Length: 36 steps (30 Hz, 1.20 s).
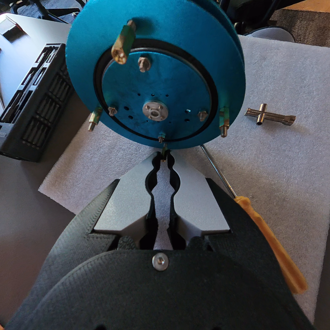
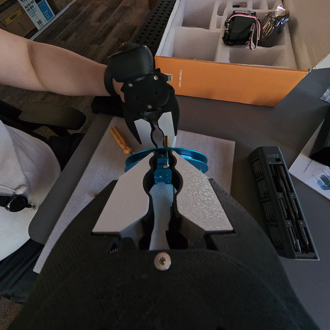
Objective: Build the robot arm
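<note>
A blue round disc assembly (image 1: 155, 71) with several brass standoffs is held tilted above a white foam mat (image 1: 267, 160). My left gripper (image 1: 164, 155) is shut on a small brass standoff (image 1: 164, 152) at the disc's lower rim. In the right wrist view, my right gripper (image 2: 162, 159) is shut on a blue bracket (image 2: 161, 175) on the other side of the disc (image 2: 192, 157). The left gripper (image 2: 159, 145) shows there beyond the disc, held by a person's arm (image 2: 44, 67).
A yellow-handled screwdriver (image 1: 267, 241) lies on the mat right of my left gripper. A metal cross wrench (image 1: 269, 116) lies farther right. A black bit case (image 1: 34, 110) stands at the left. An orange box with foam compartments (image 2: 223, 80) and a leaflet (image 2: 312, 176) sit on the grey table. Tip to tip, the grippers are about 11 centimeters apart. It is some 11 centimeters from my left tips to the metal cross wrench (image 1: 269, 116).
</note>
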Available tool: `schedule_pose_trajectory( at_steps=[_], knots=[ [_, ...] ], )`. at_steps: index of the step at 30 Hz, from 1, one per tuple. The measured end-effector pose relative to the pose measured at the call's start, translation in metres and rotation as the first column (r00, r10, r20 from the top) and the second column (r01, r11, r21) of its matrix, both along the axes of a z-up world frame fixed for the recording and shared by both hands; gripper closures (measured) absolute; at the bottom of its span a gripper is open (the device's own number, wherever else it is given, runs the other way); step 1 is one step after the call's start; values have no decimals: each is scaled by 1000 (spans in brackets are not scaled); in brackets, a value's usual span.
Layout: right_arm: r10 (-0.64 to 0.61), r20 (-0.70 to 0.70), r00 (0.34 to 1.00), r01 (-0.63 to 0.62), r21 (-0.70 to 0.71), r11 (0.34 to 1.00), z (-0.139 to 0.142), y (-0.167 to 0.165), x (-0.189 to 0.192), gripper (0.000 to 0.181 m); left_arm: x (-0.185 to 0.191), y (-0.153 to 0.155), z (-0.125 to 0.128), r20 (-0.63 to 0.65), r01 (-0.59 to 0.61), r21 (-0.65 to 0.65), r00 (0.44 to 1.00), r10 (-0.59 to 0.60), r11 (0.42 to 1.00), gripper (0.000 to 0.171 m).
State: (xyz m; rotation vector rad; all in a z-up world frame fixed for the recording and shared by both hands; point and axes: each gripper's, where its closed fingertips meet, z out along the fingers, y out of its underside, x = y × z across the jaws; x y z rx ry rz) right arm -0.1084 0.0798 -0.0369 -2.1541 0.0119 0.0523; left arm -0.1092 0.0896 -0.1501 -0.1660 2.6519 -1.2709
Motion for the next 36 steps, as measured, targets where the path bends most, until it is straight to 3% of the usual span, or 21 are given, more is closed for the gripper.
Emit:
schedule_pose_trajectory(
  at_steps=[13, 20, 22, 29, 32, 36],
  knots=[
    [2, 90, 996, 0, -28, 1000, 1, 4, -1, 153, -2, 0, -1, 25, 23, 12, 999, -24, 1000, 167],
    [-45, 160, 986, 35, 68, 997, 3, -33, -5, 145, -2, 0, -1, 19, 23, 13, 1000, -23, 1000, 167],
    [-64, 93, 994, 52, 123, 991, 2, -38, -3, 148, -2, 0, -1, 27, 23, 15, 999, -23, 1000, 167],
    [-76, 83, 994, 72, 46, 996, -21, -54, 7, 150, -3, 0, -1, 51, 22, 20, 998, -23, 1000, 167],
    [-67, 64, 996, 71, -71, 995, -56, -71, 12, 154, -3, 0, -1, 58, 21, 21, 998, -23, 1000, 167],
    [-70, -89, 994, 57, -137, 989, -88, -90, 11, 157, -3, 0, -1, 62, 22, 22, 998, -23, 1000, 167]
  ],
)
